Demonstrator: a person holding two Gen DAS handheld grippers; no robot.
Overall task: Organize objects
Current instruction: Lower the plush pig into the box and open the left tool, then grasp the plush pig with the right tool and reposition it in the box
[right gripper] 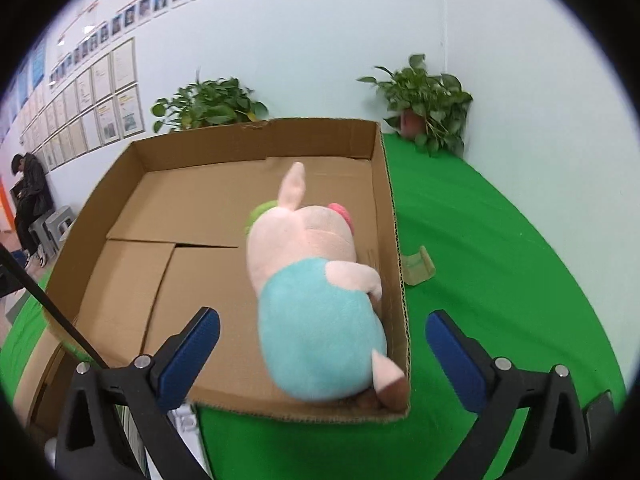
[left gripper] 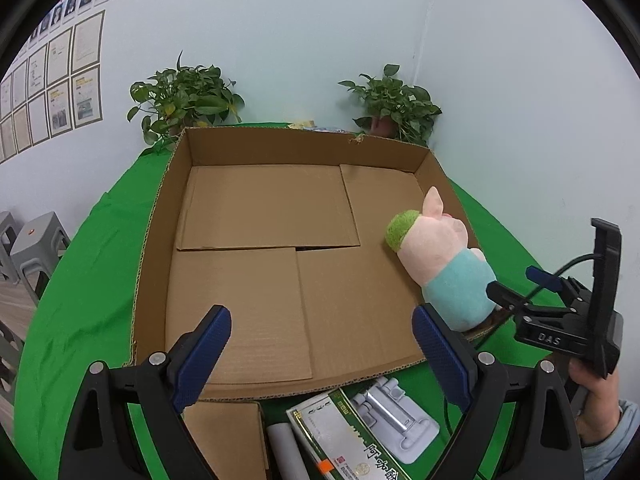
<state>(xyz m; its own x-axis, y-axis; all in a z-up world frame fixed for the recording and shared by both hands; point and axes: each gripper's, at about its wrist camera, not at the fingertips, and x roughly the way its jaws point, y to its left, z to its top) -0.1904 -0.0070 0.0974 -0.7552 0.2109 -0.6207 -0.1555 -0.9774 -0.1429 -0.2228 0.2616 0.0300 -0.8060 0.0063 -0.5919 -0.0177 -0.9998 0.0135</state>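
Note:
A shallow open cardboard box [left gripper: 260, 208] lies on a green cloth. A plush pig [left gripper: 444, 256] in a teal shirt with a green cap lies on its side in the box's near right corner. My left gripper [left gripper: 322, 320] hangs open over the near part of the box, with nothing between its fingers. In the right wrist view the pig [right gripper: 316, 280] lies just ahead of my right gripper [right gripper: 323, 320]. That gripper is wide open and its pads are clear of the toy. A hand holds the right gripper [left gripper: 516, 282] at the box's right edge.
In front of the box lie a green-and-white carton [left gripper: 344, 436], a white plastic holder [left gripper: 396, 420], a white roll [left gripper: 284, 452] and a cardboard piece [left gripper: 224, 436]. A pale curved piece [right gripper: 418, 268] lies right of the box. Two potted plants [left gripper: 184, 96] [left gripper: 396, 104] stand at the back.

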